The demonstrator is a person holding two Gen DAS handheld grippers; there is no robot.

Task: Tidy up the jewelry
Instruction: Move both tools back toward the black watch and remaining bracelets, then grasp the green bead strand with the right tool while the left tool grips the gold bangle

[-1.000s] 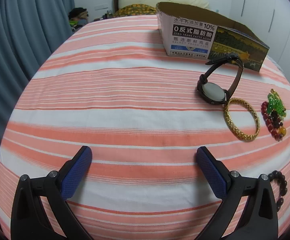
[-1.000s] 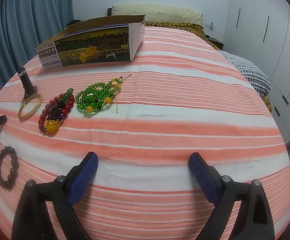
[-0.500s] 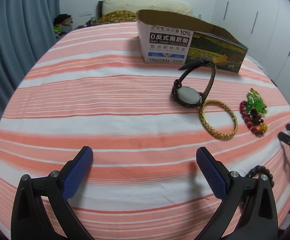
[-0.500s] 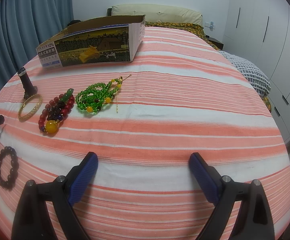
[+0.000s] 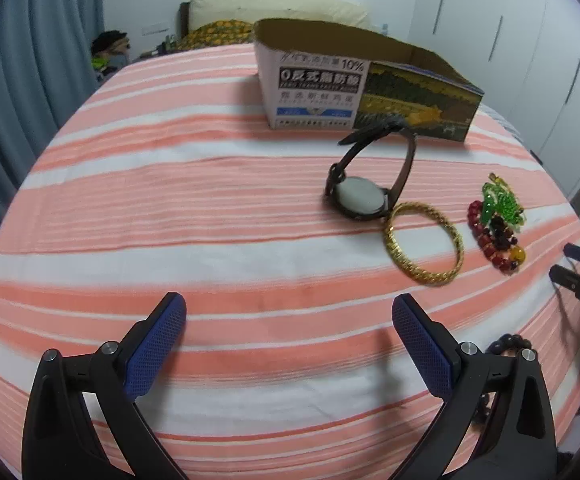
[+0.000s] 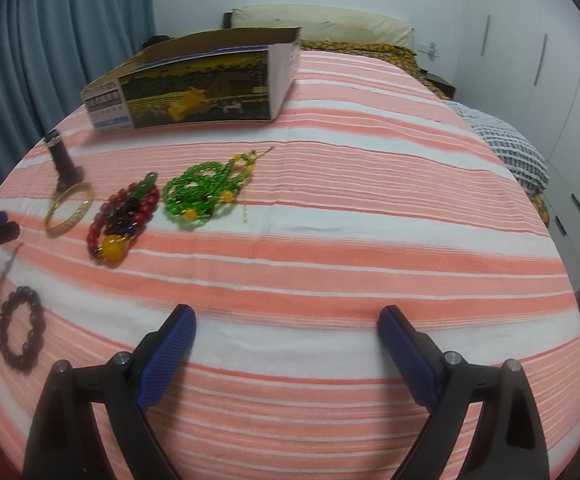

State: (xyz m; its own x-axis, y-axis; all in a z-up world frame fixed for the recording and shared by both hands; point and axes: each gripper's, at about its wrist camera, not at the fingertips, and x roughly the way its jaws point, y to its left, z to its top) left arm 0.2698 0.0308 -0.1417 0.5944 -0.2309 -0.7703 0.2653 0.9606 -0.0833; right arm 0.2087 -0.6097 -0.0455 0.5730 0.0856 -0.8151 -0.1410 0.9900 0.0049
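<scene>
Jewelry lies on a striped bed. A dark wristwatch [image 5: 364,184] stands on its strap before an open cardboard box [image 5: 362,92]. Beside it lie a gold bangle [image 5: 424,246] and a red bead bracelet [image 5: 494,236]. A green bead necklace [image 6: 205,192] lies right of them. A dark bead bracelet [image 6: 19,334] lies nearest. In the right wrist view the watch [image 6: 63,160], bangle [image 6: 69,208], red bracelet [image 6: 123,218] and box [image 6: 201,84] sit at the left. My left gripper [image 5: 290,320] and right gripper [image 6: 285,328] are both open and empty above the sheet.
The bed has an orange and white striped sheet [image 5: 169,200]. Pillows [image 6: 322,24] lie at the headboard. A blue curtain [image 6: 49,40] hangs at the left, white wardrobes [image 6: 530,60] stand at the right. A grey checked blanket [image 6: 510,148] hangs off the right edge.
My left gripper has swung to the right, so the watch, bangle and box sit nearer the middle of its view. The right gripper has barely moved.
</scene>
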